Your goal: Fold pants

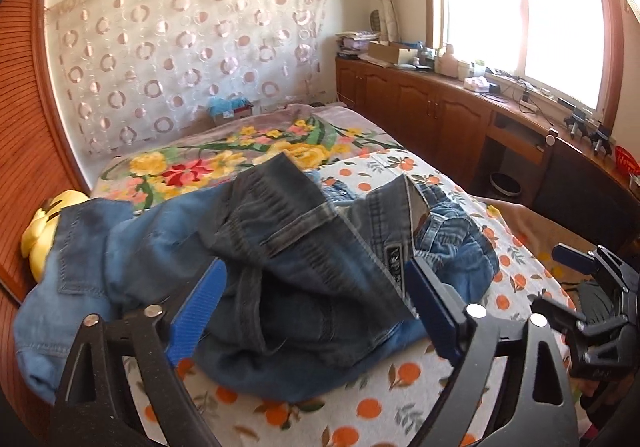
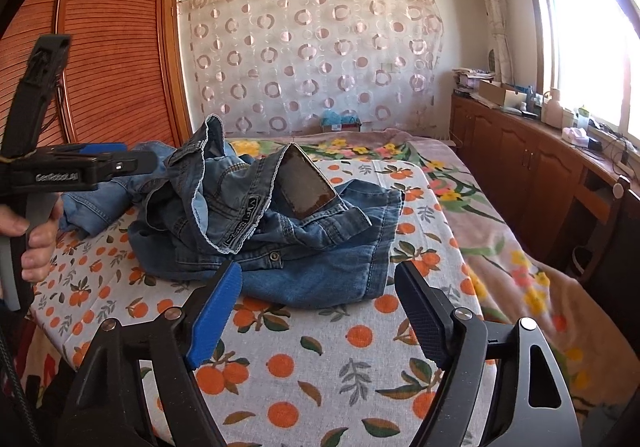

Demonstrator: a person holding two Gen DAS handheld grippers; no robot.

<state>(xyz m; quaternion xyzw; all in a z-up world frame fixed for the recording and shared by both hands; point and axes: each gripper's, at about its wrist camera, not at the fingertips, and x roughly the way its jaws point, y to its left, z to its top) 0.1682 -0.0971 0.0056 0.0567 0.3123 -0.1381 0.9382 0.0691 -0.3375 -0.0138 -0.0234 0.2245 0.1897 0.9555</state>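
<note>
Jeans [image 2: 260,223] lie crumpled on orange-print cloth [image 2: 320,359]; both grippers' jaws spread, gripping nothing.

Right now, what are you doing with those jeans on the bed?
A person is holding a gripper in each hand, getting ready to fold pants. The jeans lie in a crumpled heap on the orange-print cloth covering the bed. The left gripper is open around the heap, and the right gripper is open just in front of it. Nothing is folded yet.
</note>
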